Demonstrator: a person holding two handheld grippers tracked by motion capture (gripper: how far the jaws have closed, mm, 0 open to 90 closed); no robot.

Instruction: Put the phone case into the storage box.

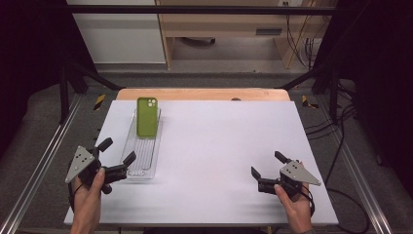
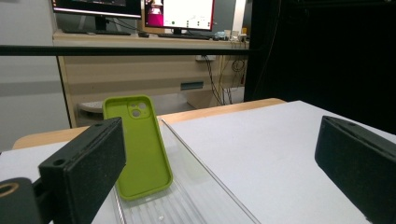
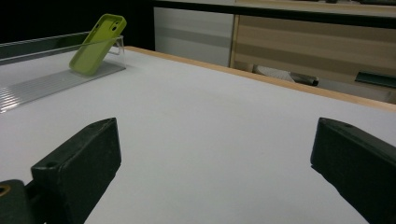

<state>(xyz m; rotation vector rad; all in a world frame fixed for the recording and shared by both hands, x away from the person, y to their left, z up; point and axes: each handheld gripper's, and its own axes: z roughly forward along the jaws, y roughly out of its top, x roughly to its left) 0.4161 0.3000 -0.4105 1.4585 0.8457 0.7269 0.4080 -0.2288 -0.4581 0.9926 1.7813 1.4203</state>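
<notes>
A green phone case [image 1: 146, 116] leans tilted against the far end of a long clear plastic tray [image 1: 141, 158] on the left of the white table [image 1: 219, 146]. My left gripper [image 1: 117, 151] hovers open at the tray's near end, nothing between its jaws. In the left gripper view the phone case [image 2: 140, 147] stands ahead in the tray [image 2: 201, 196]. My right gripper [image 1: 268, 164] is open over bare table at the near right, empty. The right gripper view shows the phone case [image 3: 97, 44] far off at upper left.
The table's wooden far edge [image 1: 202, 93] borders a floor gap with metal frame rails [image 1: 44, 161] on either side. A desk with monitors [image 2: 180, 14] stands beyond. Cables [image 1: 341, 146] trail off the right side.
</notes>
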